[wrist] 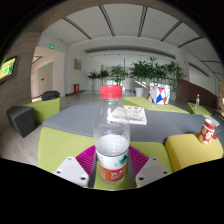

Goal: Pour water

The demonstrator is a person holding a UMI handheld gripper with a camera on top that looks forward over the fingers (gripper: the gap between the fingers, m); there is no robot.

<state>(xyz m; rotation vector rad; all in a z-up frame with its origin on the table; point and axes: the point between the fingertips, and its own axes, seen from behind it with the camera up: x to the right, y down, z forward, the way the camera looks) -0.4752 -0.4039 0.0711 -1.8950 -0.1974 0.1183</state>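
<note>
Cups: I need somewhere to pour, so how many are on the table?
2: a red-and-white cup off to the right, and a patterned cup at the far side. Others may hide behind the bottle between the tongs.

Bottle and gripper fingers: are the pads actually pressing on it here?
Cannot tell. In the gripper view the water bottle stands between the pink pads of the gripper, its base hiding their inner edges, so neither contact nor a gap shows plainly.
</note>
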